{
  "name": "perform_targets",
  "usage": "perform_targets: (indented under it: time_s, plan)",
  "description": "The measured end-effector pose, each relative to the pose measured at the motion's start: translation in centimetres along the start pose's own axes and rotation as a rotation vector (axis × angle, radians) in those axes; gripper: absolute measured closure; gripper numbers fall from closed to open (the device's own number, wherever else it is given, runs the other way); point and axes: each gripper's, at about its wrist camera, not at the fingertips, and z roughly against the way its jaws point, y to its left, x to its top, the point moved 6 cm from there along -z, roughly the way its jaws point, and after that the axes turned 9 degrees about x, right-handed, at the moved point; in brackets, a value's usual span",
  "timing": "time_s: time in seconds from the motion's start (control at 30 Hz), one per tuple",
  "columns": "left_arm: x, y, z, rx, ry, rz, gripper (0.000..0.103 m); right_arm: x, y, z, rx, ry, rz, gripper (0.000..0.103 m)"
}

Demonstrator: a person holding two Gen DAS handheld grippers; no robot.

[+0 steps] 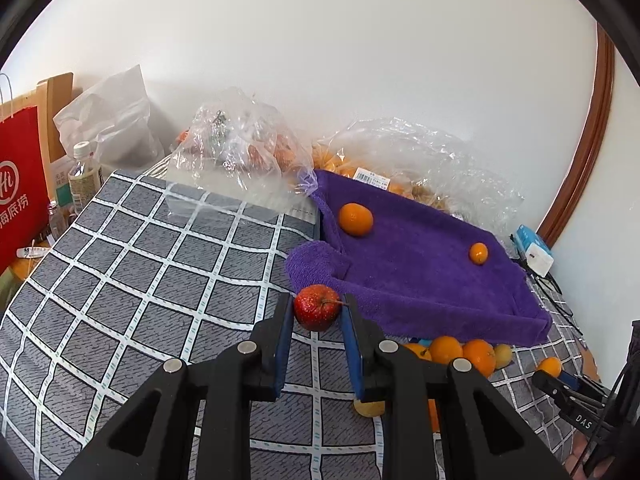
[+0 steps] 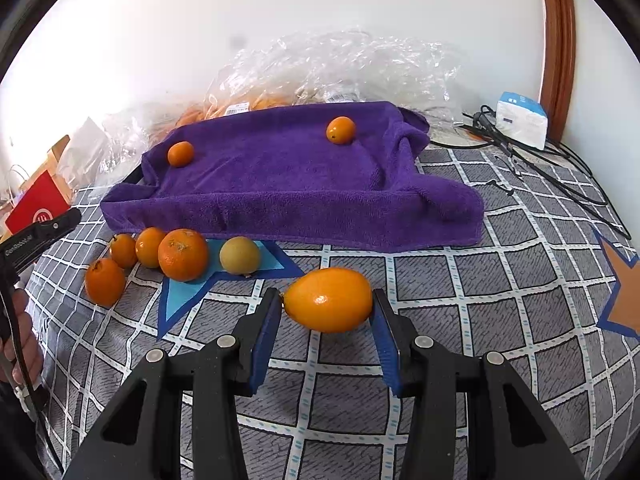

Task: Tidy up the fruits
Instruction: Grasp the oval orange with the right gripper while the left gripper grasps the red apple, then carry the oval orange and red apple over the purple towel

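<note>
My left gripper [image 1: 316, 309] is shut on a small red fruit [image 1: 317, 307] with a stem, held just short of the near left corner of the purple towel-lined tray [image 1: 448, 300]. Two small oranges [image 1: 355, 219] [image 1: 478, 253] lie inside that tray. In the right wrist view my right gripper [image 2: 326, 305] is shut on an oval orange-yellow fruit [image 2: 328, 300], above the checked cloth in front of the tray [image 2: 288, 216]. Several oranges [image 2: 183, 254] and a yellowish fruit [image 2: 239, 255] sit in a loose row along the tray's front.
Clear plastic bags [image 1: 240, 148] holding more fruit lie behind the tray against the wall. A red paper bag [image 1: 22, 184] and bottle [image 1: 84, 176] stand at the far left. Black cables [image 2: 532, 156] and a white-blue box [image 2: 522, 120] lie right of the tray. The checked cloth [image 1: 140, 280] covers the table.
</note>
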Motion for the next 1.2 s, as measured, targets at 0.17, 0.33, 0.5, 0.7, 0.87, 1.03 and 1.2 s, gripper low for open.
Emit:
perform_targets:
  time_s: [0.17,0.33,0.5,0.7,0.87,1.03,1.2]
  plan:
    - [0.3,0.0,0.6,0.021,-0.039,-0.015,0.08,-0.2,-0.1,0.9,-0.005,0.002,-0.01,0.058]
    - [0.8,0.4,1.0,0.033,-0.049,0.0,0.08,0.6,0.0,2.3,-0.018,-0.032,0.001,0.058]
    - [1.5,0.1,2.3,0.03,-0.05,-0.008,0.08,2.7,0.3,3.5,-0.039,-0.066,0.041,0.058]
    - [3.9,-1.4,3.4,0.006,-0.057,-0.015,0.08,6.2,0.7,4.2,-0.027,-0.124,0.057,0.058]
    - [6.2,-3.1,3.1,-0.006,-0.06,-0.021,0.08,9.0,1.1,4.2,-0.024,-0.162,0.061,0.058]
    - [8.5,-4.8,2.1,-0.01,-0.074,-0.028,0.08,11.7,0.8,3.4,-0.021,-0.181,0.045,0.058]
    - [10.1,-5.7,0.3,-0.001,-0.083,-0.031,0.08,14.1,0.1,1.9,-0.016,-0.186,0.021,0.058]
